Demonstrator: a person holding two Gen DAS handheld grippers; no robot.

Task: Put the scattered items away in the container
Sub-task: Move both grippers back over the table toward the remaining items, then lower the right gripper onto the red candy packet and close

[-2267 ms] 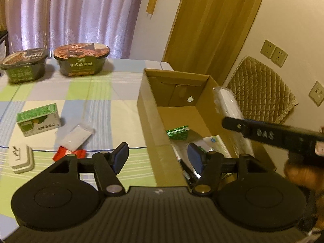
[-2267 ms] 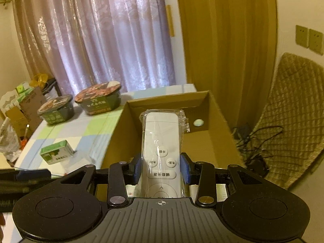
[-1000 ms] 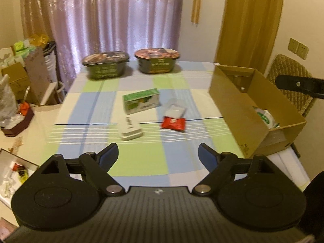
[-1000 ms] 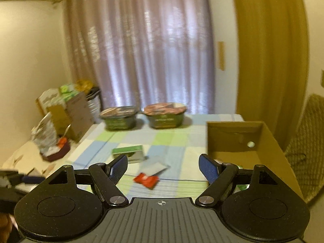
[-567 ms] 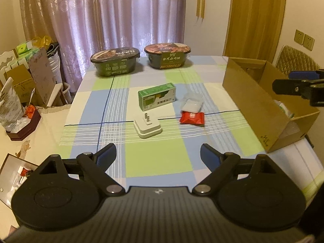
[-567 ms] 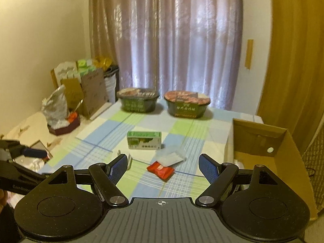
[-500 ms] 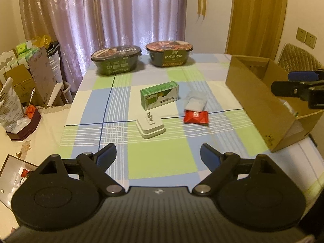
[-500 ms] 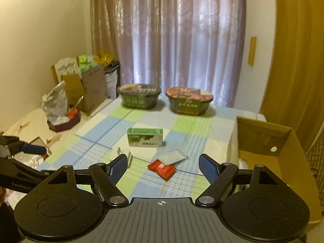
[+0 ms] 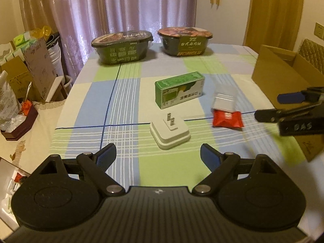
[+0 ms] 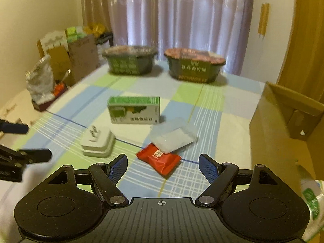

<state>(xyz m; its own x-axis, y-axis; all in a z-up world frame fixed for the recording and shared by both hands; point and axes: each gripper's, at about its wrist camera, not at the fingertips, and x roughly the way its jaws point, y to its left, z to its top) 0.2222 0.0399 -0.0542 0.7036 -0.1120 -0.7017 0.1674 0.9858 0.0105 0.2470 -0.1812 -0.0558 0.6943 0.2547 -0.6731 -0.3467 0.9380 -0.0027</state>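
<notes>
Two grippers were in view, and both stood wide apart and empty. In the right wrist view, the right gripper (image 10: 163,167) had the red packet (image 10: 159,158) directly ahead at 12 o'clock, lying just beyond and between its fingertips. The packet's long axis ran roughly from 10 o'clock to 4 o'clock, and its far corner sat under the edge of a clear plastic packet (image 10: 174,137). White lettering was present on the red wrapper but was too small to read.

In the left wrist view, the left gripper (image 9: 158,156) had the white plug adapter (image 9: 169,133) at 12 o'clock, close ahead, prongs up. The red packet lay at about 2 o'clock from it, so the right gripper was judged the nearer for that item.

The green box (image 9: 179,89) stood beyond the adapter, bearing printed characters that were not legible. One noodle bowl (image 9: 185,40) showed "HONGLU" on its side. The cardboard box (image 10: 287,125) stood at 2 o'clock from the right gripper. "DAS" appeared on the right gripper's body.
</notes>
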